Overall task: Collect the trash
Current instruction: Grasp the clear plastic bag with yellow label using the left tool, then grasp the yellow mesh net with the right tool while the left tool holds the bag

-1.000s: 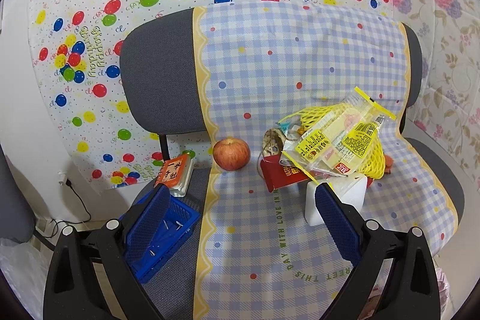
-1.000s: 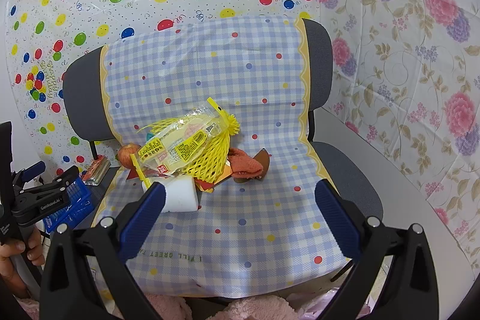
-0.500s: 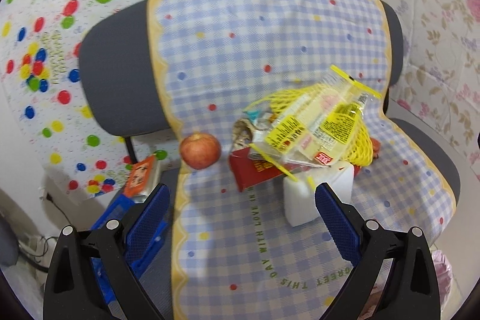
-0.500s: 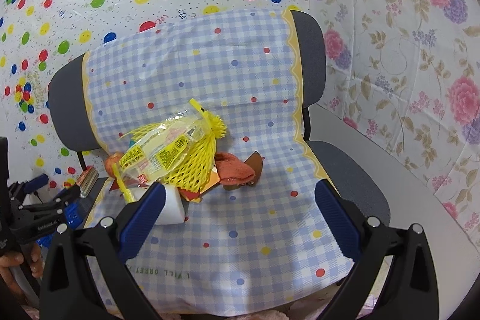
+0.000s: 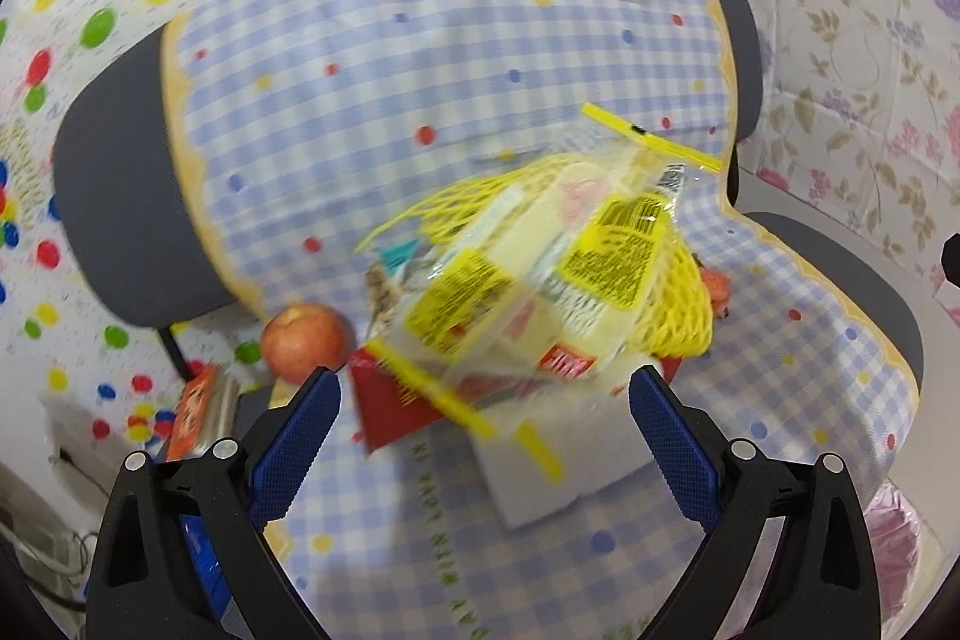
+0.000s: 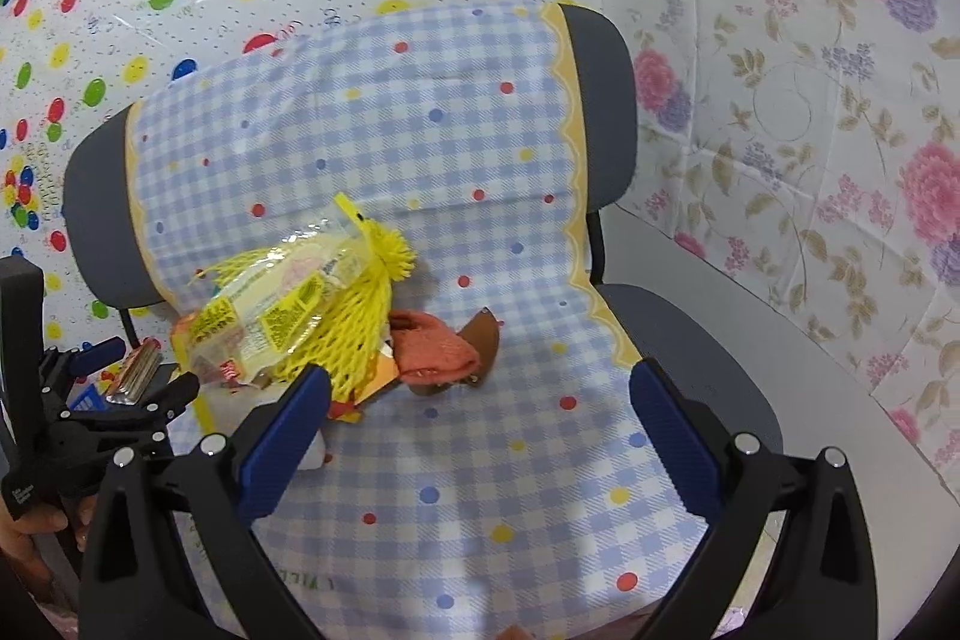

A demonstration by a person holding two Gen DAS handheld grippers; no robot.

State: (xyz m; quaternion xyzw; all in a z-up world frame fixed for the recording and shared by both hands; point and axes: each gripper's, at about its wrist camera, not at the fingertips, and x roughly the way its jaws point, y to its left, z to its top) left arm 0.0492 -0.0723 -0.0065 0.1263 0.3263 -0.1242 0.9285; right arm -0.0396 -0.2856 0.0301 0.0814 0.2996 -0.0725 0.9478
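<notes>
Left gripper (image 5: 483,394): hovering wide open, facing the pile.
Right gripper (image 6: 480,400): spread open, holding nothing.
Clear wrapper (image 5: 540,280): lying atop yellow net (image 5: 678,316) on the covered chair (image 6: 720,334).
Handling: likely light, crinkly, slippery; crushing easily.
Hold: pinching the yellow zip strip (image 5: 651,137), probably.

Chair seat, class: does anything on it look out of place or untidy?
Yes. A heap of litter sits on the checked cloth: a clear packet tilted on a yellow net, over a red box and white block. An apple lies beside it, odd among rubbish.
</notes>
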